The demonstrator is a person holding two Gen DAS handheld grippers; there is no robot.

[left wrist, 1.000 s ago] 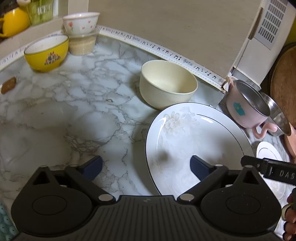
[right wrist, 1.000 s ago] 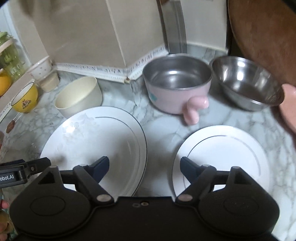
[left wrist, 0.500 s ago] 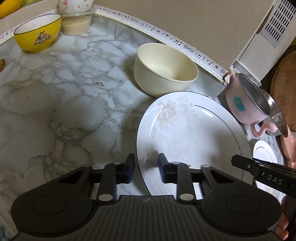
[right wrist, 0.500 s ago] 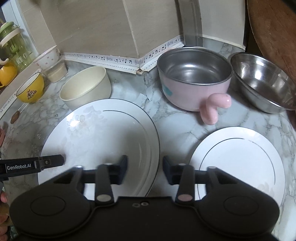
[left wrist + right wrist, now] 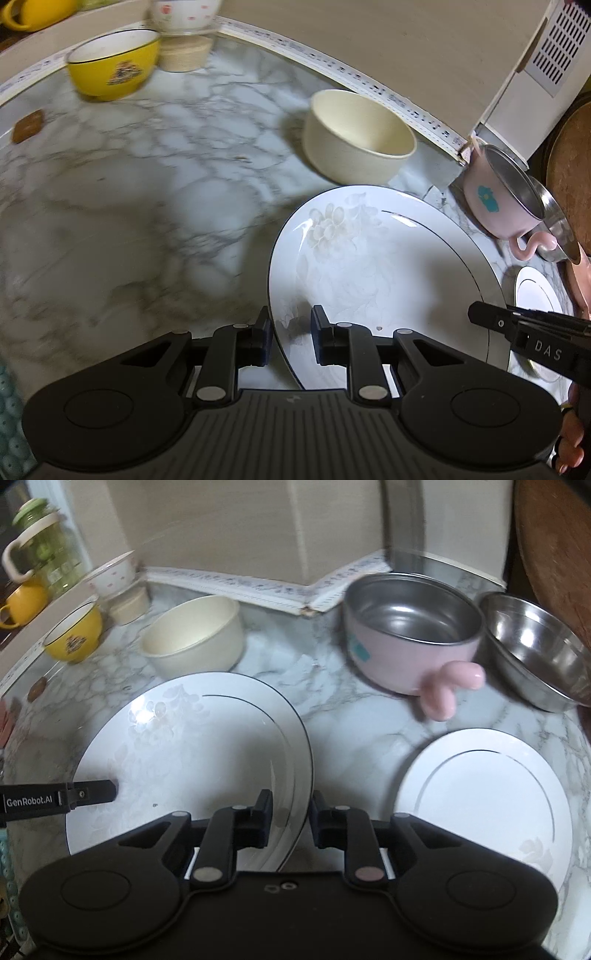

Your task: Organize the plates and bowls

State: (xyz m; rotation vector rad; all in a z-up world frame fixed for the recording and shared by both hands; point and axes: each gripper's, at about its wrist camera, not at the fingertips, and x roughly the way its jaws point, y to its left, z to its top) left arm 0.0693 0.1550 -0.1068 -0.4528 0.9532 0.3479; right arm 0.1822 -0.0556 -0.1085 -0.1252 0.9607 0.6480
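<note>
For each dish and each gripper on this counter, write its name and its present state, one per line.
Large white plate: gripped at opposite rims.
Left gripper: shut on the plate's left rim.
Right gripper: just closed on its right rim.
Small white plate: flat, free.
Cream bowl: upright, empty.
Pink pot: upright, empty.
Steel bowl: empty, tilted.
Yellow bowl: upright.

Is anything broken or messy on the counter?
Nothing is spilled or cracked. One odd bit: the white trim strip along the wall looks chipped at its corner, behind the cream bowl. A small brown crumb-like thing lies on the marble near the yellow bowl.
</note>
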